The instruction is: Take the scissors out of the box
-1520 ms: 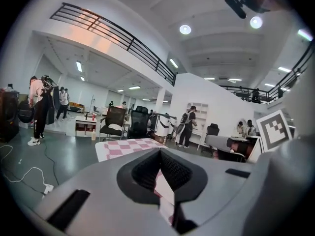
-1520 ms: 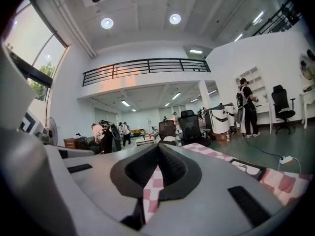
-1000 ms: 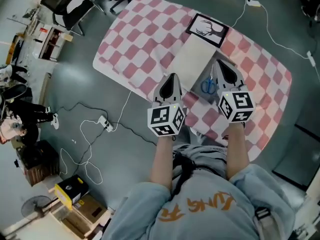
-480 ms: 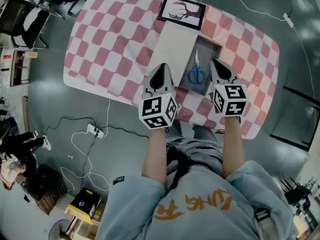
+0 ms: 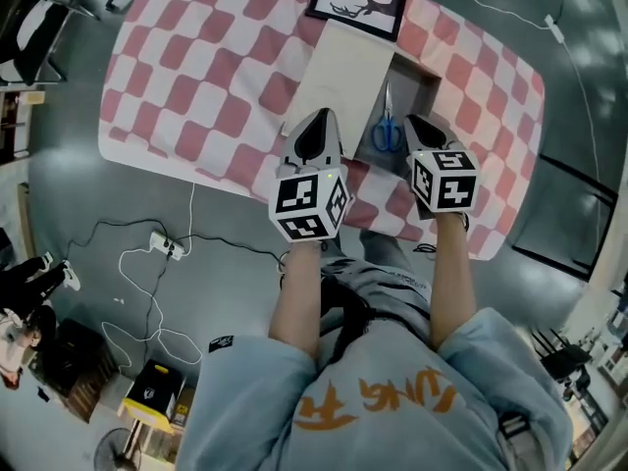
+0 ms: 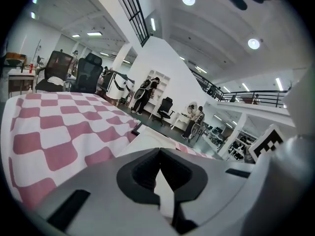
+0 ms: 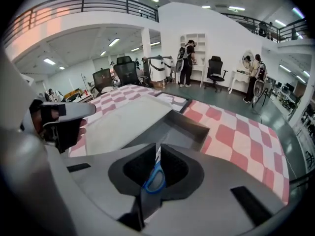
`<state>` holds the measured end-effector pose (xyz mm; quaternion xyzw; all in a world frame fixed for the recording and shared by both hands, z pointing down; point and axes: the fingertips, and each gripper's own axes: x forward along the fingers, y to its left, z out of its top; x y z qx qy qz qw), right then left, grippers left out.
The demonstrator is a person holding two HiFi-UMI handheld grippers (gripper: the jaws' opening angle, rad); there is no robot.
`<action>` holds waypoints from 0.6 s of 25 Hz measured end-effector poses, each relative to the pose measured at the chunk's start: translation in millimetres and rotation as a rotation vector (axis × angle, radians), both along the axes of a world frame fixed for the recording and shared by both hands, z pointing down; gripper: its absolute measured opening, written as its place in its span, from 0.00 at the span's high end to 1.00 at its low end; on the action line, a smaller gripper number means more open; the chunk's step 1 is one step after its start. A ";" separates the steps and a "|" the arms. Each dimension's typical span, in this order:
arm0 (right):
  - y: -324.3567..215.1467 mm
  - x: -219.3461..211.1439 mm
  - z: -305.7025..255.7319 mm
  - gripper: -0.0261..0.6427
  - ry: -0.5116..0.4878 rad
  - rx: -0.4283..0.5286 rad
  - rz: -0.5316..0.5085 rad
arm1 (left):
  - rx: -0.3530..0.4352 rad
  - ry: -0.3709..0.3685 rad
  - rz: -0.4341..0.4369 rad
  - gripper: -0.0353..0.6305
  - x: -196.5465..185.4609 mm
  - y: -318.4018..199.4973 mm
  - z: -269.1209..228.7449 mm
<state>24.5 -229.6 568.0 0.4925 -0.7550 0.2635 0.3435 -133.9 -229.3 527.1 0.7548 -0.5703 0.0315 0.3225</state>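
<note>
The scissors (image 5: 386, 130) lie in the open box (image 5: 425, 78) by the table's (image 5: 196, 77) near edge, blue loops nearest; light, stiff and slick, probably best pinched at the loops. The right gripper (image 5: 422, 124) is opening its jaws near them, empty; the left gripper (image 5: 316, 118) is clenched on nothing

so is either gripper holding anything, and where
Nothing is held. The blue-handled metal scissors lie loose in the grey box; jaws of the right gripper are opening, empty.

The box (image 5: 419, 84) lies open from above — only its walls and the lid (image 5: 348, 78) alongside hem the scissors (image 5: 387, 126).
</note>
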 end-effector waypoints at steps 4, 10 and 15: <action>11.2 -9.3 16.5 0.84 0.010 -0.110 -0.022 | 0.012 0.029 0.024 0.92 3.3 -5.2 -0.9; 19.7 -14.0 33.4 0.78 0.053 -0.211 -0.025 | 0.026 0.067 0.039 0.92 3.9 -13.7 -4.6; 23.0 -18.6 42.5 0.78 0.083 -0.290 0.025 | 0.025 0.081 0.050 0.92 2.0 -17.3 -4.1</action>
